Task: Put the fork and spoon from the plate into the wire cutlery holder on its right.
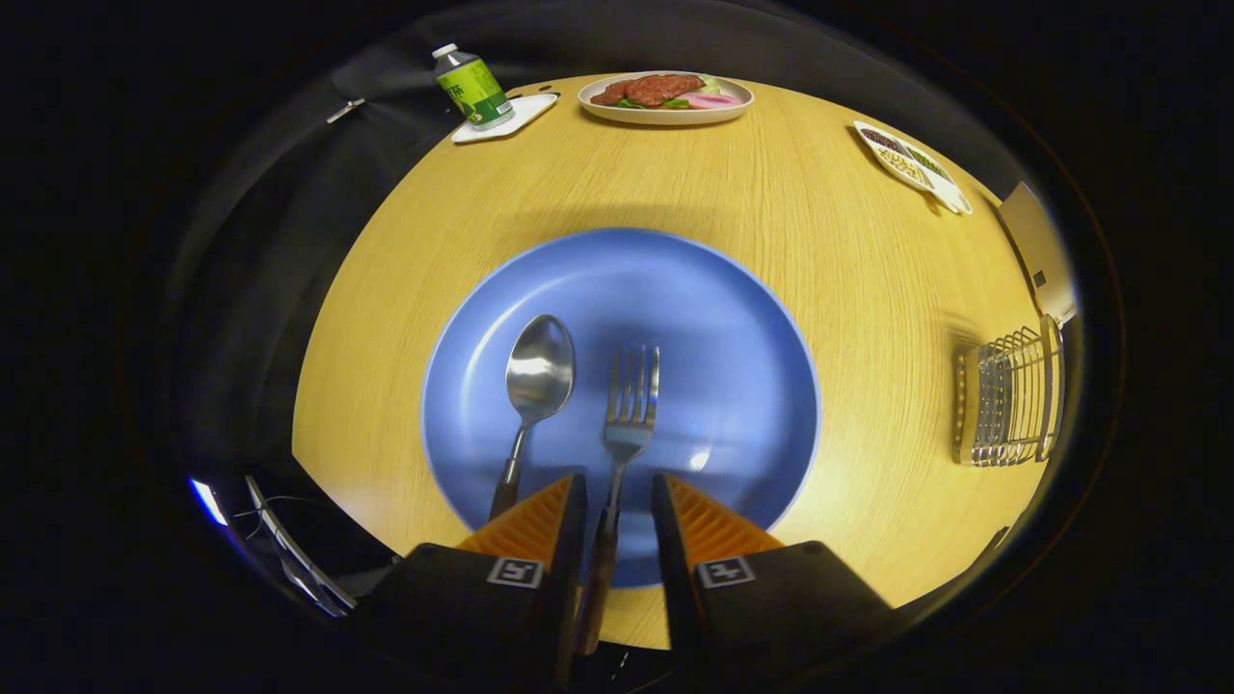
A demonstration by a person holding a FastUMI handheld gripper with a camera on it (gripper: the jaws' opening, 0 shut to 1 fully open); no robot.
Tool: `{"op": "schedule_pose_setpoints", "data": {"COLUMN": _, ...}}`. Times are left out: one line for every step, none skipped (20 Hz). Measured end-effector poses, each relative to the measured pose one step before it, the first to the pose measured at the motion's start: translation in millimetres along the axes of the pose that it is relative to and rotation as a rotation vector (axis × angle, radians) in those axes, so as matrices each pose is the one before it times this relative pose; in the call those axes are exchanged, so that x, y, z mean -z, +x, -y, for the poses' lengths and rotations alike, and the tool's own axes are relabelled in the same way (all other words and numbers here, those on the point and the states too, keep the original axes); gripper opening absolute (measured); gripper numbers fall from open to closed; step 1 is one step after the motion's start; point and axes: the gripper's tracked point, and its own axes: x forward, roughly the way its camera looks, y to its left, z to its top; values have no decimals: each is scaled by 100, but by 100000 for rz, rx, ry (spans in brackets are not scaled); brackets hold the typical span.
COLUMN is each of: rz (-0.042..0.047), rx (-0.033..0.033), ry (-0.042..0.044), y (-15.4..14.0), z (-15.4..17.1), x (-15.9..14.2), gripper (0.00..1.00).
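A blue plate lies on the round wooden table, just ahead of my fingers. On it a metal spoon lies to the left and a metal fork to the right, both with dark handles pointing back toward me. My gripper is low over the plate's near rim, and the fork's handle runs through the gap between its fingers. The gap is wider than the handle, so the gripper is open. The spoon's handle passes just outside the left finger. The wire cutlery holder stands to the right of the plate.
At the table's far side are a green-labelled bottle on a small white tray, a plate of food and a white dish of beans. A tan box stands beyond the holder.
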Motion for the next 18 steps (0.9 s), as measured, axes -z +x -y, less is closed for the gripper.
{"op": "schedule_pose_setpoints", "data": {"rz": 890, "rx": 1360, "ry": 1262, "y": 349, "z": 311, "x": -141, "gripper": 25}}
{"op": "schedule_pose_setpoints", "data": {"rz": -619, "rx": 156, "ry": 1253, "y": -361, "z": 119, "x": -139, "gripper": 19}}
{"op": "schedule_pose_setpoints", "data": {"rz": 50, "rx": 544, "ry": 491, "y": 211, "z": 177, "x": 34, "gripper": 10}}
{"op": "schedule_pose_setpoints", "data": {"rz": -388, "rx": 331, "ry": -618, "y": -43, "z": 193, "x": 39, "gripper": 7}}
{"op": "schedule_pose_setpoints", "data": {"rz": 250, "rx": 150, "ry": -671, "y": -177, "z": 80, "x": 59, "gripper": 7}}
{"op": "schedule_pose_setpoints", "data": {"rz": 686, "rx": -575, "ry": -196, "y": -294, "z": -2, "x": -90, "gripper": 7}}
{"op": "schedule_pose_setpoints", "data": {"rz": 1171, "rx": -966, "ry": 415, "y": -306, "z": -60, "x": -118, "gripper": 7}}
{"op": "schedule_pose_setpoints", "data": {"rz": 712, "rx": -889, "ry": 304, "y": -290, "z": -20, "x": -240, "gripper": 7}}
{"op": "schedule_pose_setpoints", "data": {"rz": 901, "rx": -825, "ry": 225, "y": -373, "z": -31, "x": -242, "gripper": 7}}
{"op": "schedule_pose_setpoints", "data": {"rz": 839, "rx": -1038, "ry": 65, "y": -407, "z": -73, "x": -294, "gripper": 7}}
{"op": "schedule_pose_setpoints", "data": {"rz": 885, "rx": -824, "ry": 242, "y": -457, "z": -35, "x": -315, "gripper": 7}}
{"op": "schedule_pose_setpoints", "data": {"rz": 984, "rx": -986, "ry": 378, "y": -440, "z": -66, "x": -365, "gripper": 6}}
{"op": "schedule_pose_setpoints", "data": {"rz": 1113, "rx": -506, "ry": 333, "y": -385, "z": -2, "x": -410, "gripper": 7}}
{"op": "schedule_pose_setpoints", "data": {"rz": 694, "rx": -575, "ry": -28, "y": -365, "z": 7, "x": -331, "gripper": 7}}
{"op": "schedule_pose_setpoints", "data": {"rz": 530, "rx": -932, "ry": 297, "y": -512, "z": -85, "x": -253, "gripper": 7}}
{"op": "schedule_pose_setpoints", "data": {"rz": 517, "rx": -1554, "ry": 624, "y": -577, "z": -158, "x": -249, "gripper": 7}}
{"op": "schedule_pose_setpoints", "data": {"rz": 582, "rx": -1612, "ry": 460, "y": -706, "z": -104, "x": -263, "gripper": 7}}
{"op": "schedule_pose_setpoints", "data": {"rz": 578, "rx": -1087, "ry": -170, "y": -802, "z": 51, "x": -333, "gripper": 7}}
